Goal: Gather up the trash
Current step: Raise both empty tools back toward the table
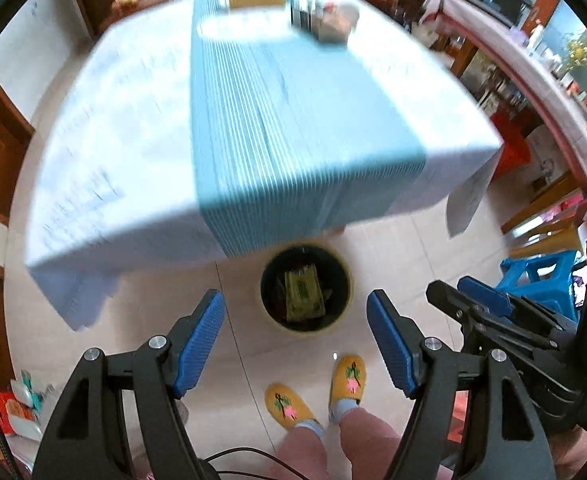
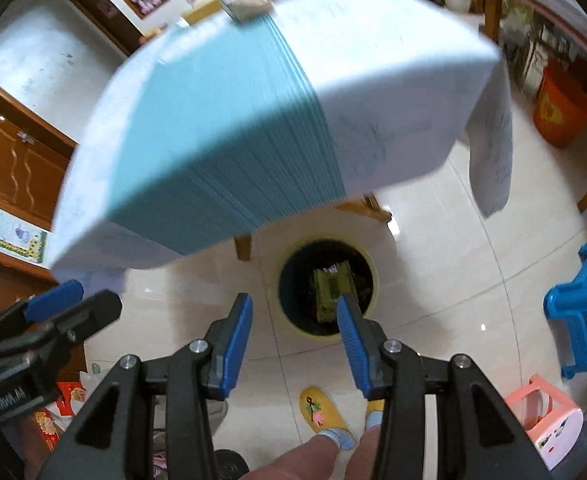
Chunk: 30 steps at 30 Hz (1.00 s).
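Trash here looks like flimsy wrapper stuff: a yellow-green packet (image 1: 304, 295) is seen lying flat in the round bin (image 1: 343, 312) on the floor tiles, just off the end of the cloth-covered surface (image 1: 125, 128), with darker scraps tucked beside it. Judging by the crinkly look, it would be light, soft and a bit slick, so an edge or corner should be pinched rather than the flat face, which would probably just buckle. Nothing is held right now: the left hand-held gripper (image 1: 295, 344) is spread wide above the bin, and the right hand-held gripper (image 2: 293, 344) is parted a bit narrower, empty too. No loose litter can be made out on the blurred surface. The far-end clutter can't be identified.
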Available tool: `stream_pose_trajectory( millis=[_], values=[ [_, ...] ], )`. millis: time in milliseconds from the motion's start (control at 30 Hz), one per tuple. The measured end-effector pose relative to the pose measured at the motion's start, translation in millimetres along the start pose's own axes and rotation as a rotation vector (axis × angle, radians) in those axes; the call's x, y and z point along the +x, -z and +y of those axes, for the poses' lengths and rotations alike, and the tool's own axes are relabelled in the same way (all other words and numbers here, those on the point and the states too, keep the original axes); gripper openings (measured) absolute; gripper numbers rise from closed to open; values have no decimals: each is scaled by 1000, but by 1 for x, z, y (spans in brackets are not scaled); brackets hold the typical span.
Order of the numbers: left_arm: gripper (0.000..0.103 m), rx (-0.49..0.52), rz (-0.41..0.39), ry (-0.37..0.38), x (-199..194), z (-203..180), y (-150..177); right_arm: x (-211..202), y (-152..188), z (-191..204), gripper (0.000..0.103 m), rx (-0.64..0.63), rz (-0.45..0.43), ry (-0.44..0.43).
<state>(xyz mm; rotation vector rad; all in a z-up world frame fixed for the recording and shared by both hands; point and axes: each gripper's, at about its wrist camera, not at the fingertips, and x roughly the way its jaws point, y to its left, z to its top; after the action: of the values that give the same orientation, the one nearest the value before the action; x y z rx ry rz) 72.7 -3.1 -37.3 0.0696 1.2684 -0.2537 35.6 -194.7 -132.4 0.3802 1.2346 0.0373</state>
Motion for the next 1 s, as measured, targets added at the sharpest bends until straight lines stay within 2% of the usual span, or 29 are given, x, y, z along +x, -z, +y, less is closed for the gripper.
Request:
stream_pose_trajectory(
  millis=[167, 233, 433, 733, 1000],
  values=[
    [72, 19, -111, -15, -58, 6, -18, -49, -11, 28, 45, -30, -87, -17],
    [72, 14, -144, 3, -79, 12, -26, -67, -16, 34, 45, -40, -120, -26],
    [72, 3, -245, 2, -107, 25, -45, -106, -34, 54, 45, -82, -241, -22],
    [72, -19, -265, 87, -121, 32, -91, -136, -66, 68, 45, -123, -359, -21],
    [72, -41, -238, 73, -96, 16, -150, -127, -125, 55, 45, -142, -391, -45]
  ],
)
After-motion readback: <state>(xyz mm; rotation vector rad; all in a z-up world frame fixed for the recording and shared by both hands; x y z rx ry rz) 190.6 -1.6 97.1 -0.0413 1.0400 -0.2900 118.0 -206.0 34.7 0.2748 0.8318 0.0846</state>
